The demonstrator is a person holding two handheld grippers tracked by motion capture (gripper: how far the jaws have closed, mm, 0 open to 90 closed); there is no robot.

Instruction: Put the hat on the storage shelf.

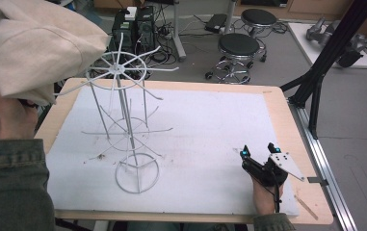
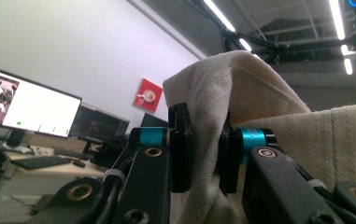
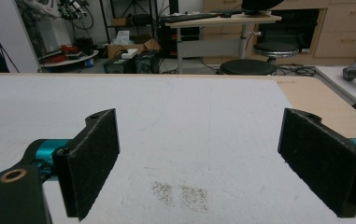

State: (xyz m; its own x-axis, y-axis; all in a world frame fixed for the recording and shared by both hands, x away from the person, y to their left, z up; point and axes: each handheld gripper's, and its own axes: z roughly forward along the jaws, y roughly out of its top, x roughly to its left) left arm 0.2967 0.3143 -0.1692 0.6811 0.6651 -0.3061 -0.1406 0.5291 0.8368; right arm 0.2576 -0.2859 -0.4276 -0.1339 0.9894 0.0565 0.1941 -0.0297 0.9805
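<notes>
Left hand-held gripper (image 2: 203, 154) pinches a raised cream cloth (image 1: 36, 48) that could snag the wire rack (image 1: 123, 120); right hand-held gripper (image 3: 199, 163) rests wide open, empty.

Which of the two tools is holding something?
The left tool, lifted up at the table's left side: it pinches the beige cloth. The right tool rests open on the white mat, holding nothing.

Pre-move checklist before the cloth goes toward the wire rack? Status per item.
1. Left gripper shut on the beige cloth: ok, fabric pinched between the pads.
2. Cloth lifted clear of the table: ok.
3. Wire rack upright on the white mat: ok.
4. Rack arms free of anything hung on them: ok.
5. Right gripper open, holding nothing, resting low at the mat's right: ok.
6. Grip deep enough to hold: cannot tell.
</notes>
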